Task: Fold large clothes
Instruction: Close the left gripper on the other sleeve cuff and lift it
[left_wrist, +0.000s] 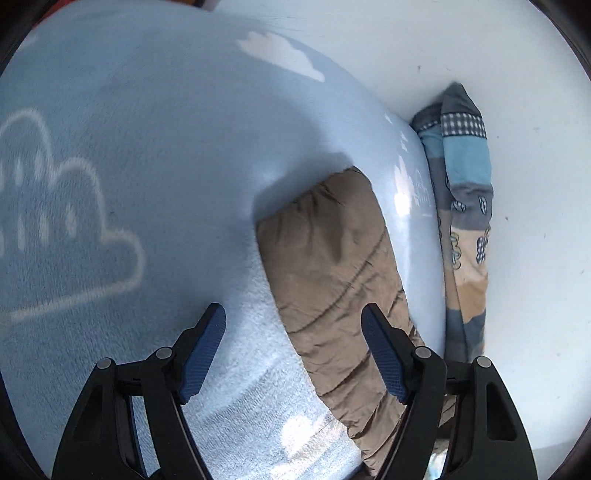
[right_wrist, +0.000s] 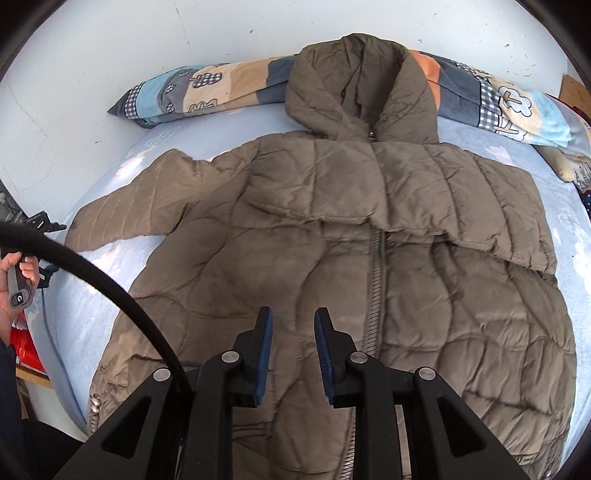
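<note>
A brown quilted hooded jacket (right_wrist: 332, 229) lies front up on a light blue cloud-print blanket (right_wrist: 92, 317). Its right-side sleeve is folded across the chest; its other sleeve (right_wrist: 122, 206) stretches out to the left. My right gripper (right_wrist: 293, 317) hovers over the jacket's lower front beside the zipper, jaws apart with a narrow gap and nothing between them. In the left wrist view the outstretched sleeve (left_wrist: 343, 280) lies on the blanket (left_wrist: 129, 166). My left gripper (left_wrist: 293, 317) is wide open just above the sleeve's inner edge, one finger over the blanket, the other over the sleeve.
A patchwork pillow (right_wrist: 207, 88) lies along the white wall behind the hood; it also shows in the left wrist view (left_wrist: 465, 206). A black cable (right_wrist: 110, 288) arcs across the left. A red item (right_wrist: 26, 347) sits off the bed's left edge.
</note>
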